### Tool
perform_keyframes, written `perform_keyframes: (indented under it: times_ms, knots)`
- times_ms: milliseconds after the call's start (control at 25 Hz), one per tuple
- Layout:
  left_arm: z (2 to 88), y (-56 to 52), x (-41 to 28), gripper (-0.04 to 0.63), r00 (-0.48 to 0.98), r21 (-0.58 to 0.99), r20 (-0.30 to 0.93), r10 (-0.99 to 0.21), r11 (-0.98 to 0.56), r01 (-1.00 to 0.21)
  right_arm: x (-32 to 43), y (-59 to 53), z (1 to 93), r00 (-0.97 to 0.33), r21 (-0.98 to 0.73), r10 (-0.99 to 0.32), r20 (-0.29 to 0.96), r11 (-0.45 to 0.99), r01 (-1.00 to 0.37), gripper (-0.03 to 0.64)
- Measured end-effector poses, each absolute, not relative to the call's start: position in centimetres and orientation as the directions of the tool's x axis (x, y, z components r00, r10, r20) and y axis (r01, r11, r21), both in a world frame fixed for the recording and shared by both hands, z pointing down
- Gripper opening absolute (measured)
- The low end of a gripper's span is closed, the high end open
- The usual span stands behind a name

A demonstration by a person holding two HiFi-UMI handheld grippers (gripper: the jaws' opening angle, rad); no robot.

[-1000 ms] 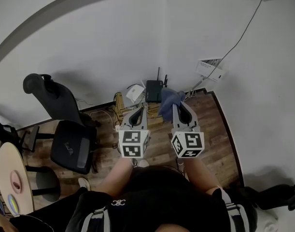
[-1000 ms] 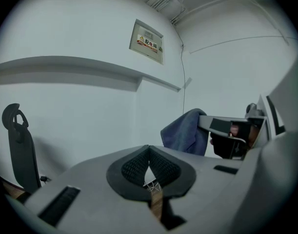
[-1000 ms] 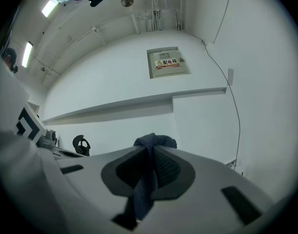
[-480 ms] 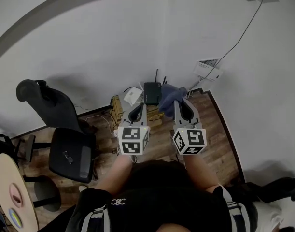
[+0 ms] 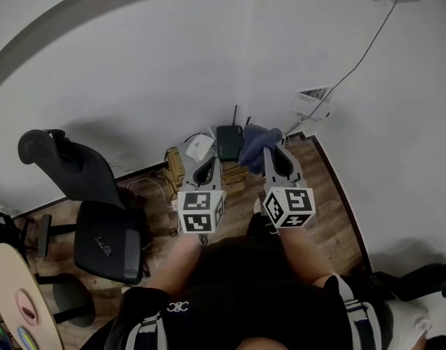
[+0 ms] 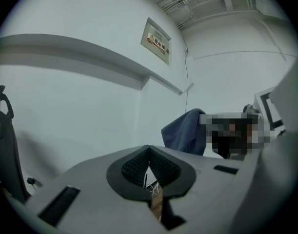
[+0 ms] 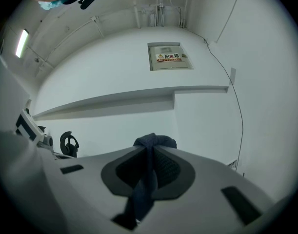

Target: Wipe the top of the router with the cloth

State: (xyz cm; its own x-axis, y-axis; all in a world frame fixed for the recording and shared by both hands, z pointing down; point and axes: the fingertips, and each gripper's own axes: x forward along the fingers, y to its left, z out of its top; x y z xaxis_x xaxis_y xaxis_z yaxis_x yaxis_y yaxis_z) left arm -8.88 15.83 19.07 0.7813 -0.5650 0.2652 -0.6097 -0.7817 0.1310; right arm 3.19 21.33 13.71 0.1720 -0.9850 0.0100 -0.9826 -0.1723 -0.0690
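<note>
A black router (image 5: 228, 141) with upright antennas stands on the floor in the corner by the white wall. A blue cloth (image 5: 257, 139) hangs bunched just right of it, pinched in my right gripper (image 5: 268, 152), whose jaws are shut on it; in the right gripper view the cloth (image 7: 148, 175) runs down between the pads. My left gripper (image 5: 209, 168) is held level beside the right one, short of the router, its jaws shut with nothing between them. The left gripper view shows the cloth (image 6: 184, 132) off to its right.
A white box (image 5: 200, 146) and tangled cables lie on a low wooden stand (image 5: 177, 163) left of the router. A black office chair (image 5: 98, 208) stands at the left. A wall-mounted white box (image 5: 313, 103) with a cable is at the right. A round table's edge (image 5: 18, 297) shows lower left.
Both grippers have moved forward toward the router, and the cloth now hangs right beside it. The chair and table have slid left and down in view.
</note>
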Motion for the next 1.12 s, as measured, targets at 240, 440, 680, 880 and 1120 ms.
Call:
perform_keyframes:
  times_ms: [240,440,680,880,1120]
  knots:
    - [20.3,12.7,-7.8,0.003,0.749,0.126,0.278,-0.601,-0.751,-0.649,5.2,17.4,14.6,0.125,-0.071,-0.992,0.009,-0.126,-0.99,0.023]
    - [21.2,9.1,-4.9,0.003,0.719,0.128,0.295,-0.629,-0.72,-0.682,8.4,13.4,15.3,0.078,-0.075,-0.997,0.012,-0.079,-0.994,0.023]
    - [22.2,5.0,0.1,0.003,0.678,0.14,0.331,-0.656,-0.676,-0.723,13.7,7.4,16.8,0.006,-0.086,-0.998,0.063,-0.012,-0.996,0.023]
    - [23.4,2.0,4.2,0.003,0.629,0.153,0.367,-0.685,-0.623,-0.767,17.9,3.2,17.9,-0.065,-0.097,-0.993,0.101,0.055,-0.994,0.022]
    - [25.2,-1.1,7.7,0.003,0.536,0.167,0.41,-0.738,-0.517,-0.84,21.8,-0.6,20.1,-0.19,-0.083,-0.967,0.168,0.178,-0.98,0.022]
